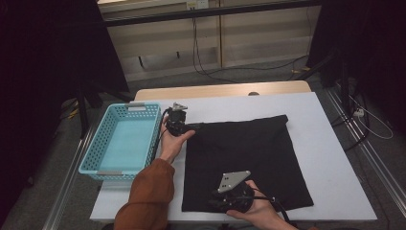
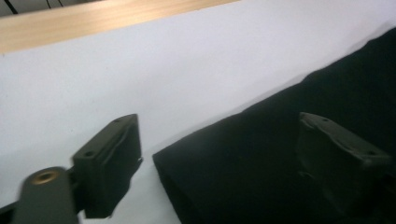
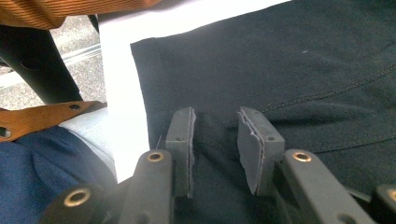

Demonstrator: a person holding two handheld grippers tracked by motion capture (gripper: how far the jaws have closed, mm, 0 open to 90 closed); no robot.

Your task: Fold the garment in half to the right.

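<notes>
A black cloth lies flat on the white table. My left gripper is at the cloth's far left corner. In the left gripper view, the left gripper is wide open, with one jaw on the bare table and the other over the cloth, so the corner lies between them. My right gripper sits low over the cloth's near edge. In the right gripper view, the right gripper has a narrow gap between its jaws, with the dark cloth under them.
A light blue plastic basket stands on the table left of the cloth. An orange sleeve reaches in from the bottom left. A wooden strip runs along the table's far edge. Bare white table lies to the right of the cloth.
</notes>
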